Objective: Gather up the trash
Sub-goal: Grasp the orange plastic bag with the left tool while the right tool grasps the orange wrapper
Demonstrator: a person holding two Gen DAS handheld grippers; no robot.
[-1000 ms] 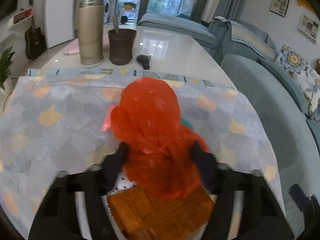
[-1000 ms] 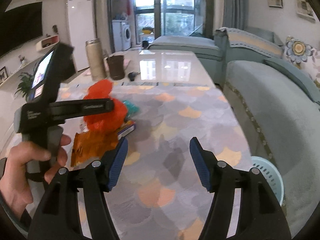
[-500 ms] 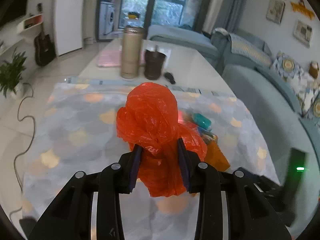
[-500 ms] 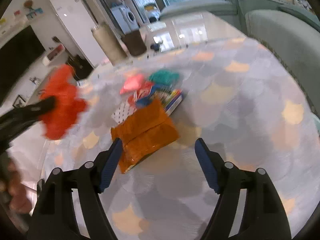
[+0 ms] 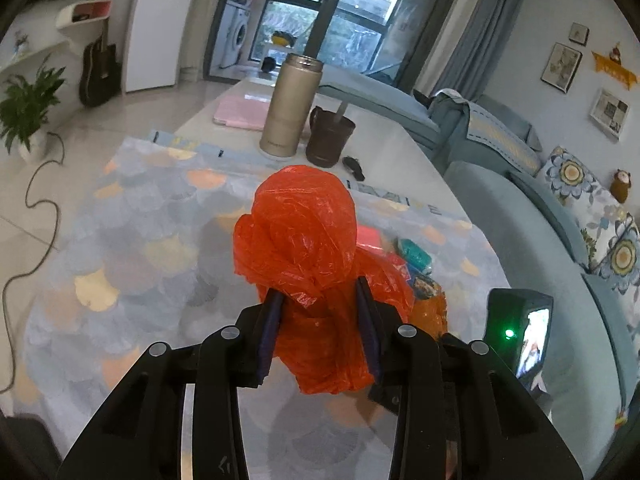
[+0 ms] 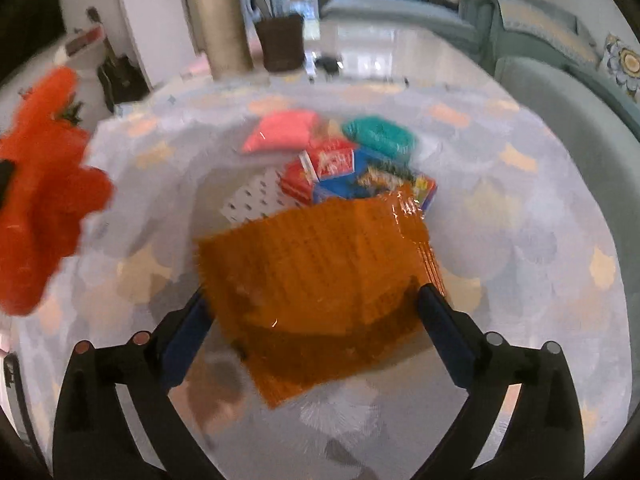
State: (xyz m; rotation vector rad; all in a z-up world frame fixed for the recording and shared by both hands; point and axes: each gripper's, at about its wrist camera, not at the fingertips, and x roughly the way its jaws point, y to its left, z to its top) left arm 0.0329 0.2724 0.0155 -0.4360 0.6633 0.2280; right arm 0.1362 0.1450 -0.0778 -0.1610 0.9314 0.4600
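The left gripper (image 5: 318, 304) is clamped on a crumpled red plastic bag (image 5: 304, 236), its two fingers pressed into the bag's lower neck while the bulk bulges above them, lifted over the scale-patterned tablecloth (image 5: 132, 240); the right gripper (image 6: 312, 308) stands wide apart, its fingers flanking an orange wrapper (image 6: 320, 264) without visibly squeezing it, though the blur makes contact hard to judge; beyond the wrapper lie a pink packet (image 6: 280, 136), a teal packet (image 6: 378, 136), and a red-and-blue carton (image 6: 336, 172), bunched together on the cloth; the red bag also shows at the far left of the right wrist view; at the far end of the table stand a tall beige flask (image 5: 290, 106) and a brown cup (image 5: 330, 142), just beside each other.
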